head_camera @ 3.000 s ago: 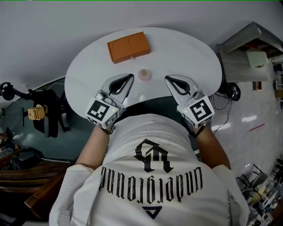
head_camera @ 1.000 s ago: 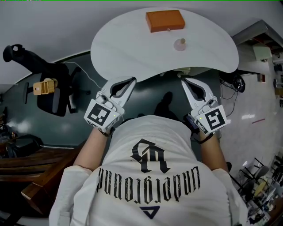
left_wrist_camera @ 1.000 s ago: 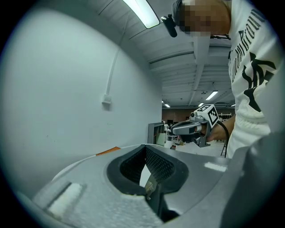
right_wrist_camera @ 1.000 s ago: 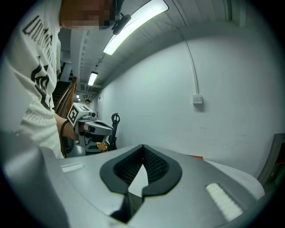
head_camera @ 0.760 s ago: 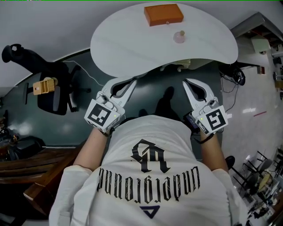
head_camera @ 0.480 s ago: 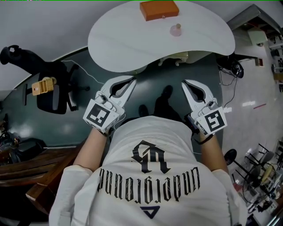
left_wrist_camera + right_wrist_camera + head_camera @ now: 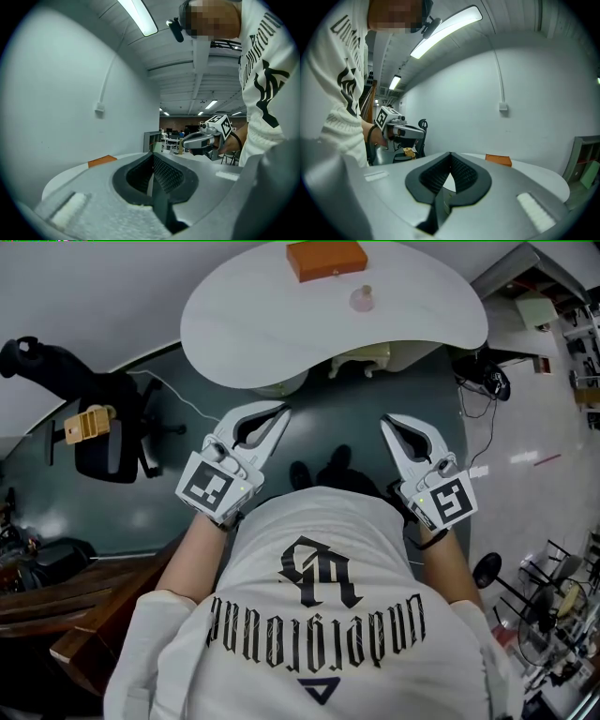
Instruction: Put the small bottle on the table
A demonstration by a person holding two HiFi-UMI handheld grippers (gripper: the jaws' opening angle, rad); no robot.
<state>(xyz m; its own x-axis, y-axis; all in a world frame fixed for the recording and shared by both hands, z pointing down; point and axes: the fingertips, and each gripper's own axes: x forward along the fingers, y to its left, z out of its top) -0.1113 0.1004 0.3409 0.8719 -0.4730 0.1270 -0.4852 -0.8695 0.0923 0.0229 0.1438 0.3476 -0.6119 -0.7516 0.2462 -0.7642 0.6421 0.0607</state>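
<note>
The small pinkish bottle [image 7: 362, 299] stands upright on the white round table [image 7: 244, 324], just in front of an orange box [image 7: 325, 259]. Both grippers hang over the dark floor, well short of the table and close to the person's body. My left gripper [image 7: 283, 410] is shut with nothing in it; in its own view the jaws meet at the tip [image 7: 152, 155]. My right gripper [image 7: 384, 420] is likewise shut and empty [image 7: 451, 155]. Each gripper view shows the orange box [image 7: 101, 161] [image 7: 498, 160] on the table; neither shows the bottle.
A black chair [image 7: 105, 444] with a yellow piece [image 7: 82, 425] stands at the left. Wooden furniture [image 7: 56, 601] sits at the lower left. A grey cabinet [image 7: 525, 292] and cables [image 7: 487, 381] are at the right. The table's cream base [image 7: 361, 360] shows beneath its edge.
The person has stepped back: the table, box and bottle slid toward the top of the head view. Both grippers stayed shut and now hang over the floor instead of the table edge.
</note>
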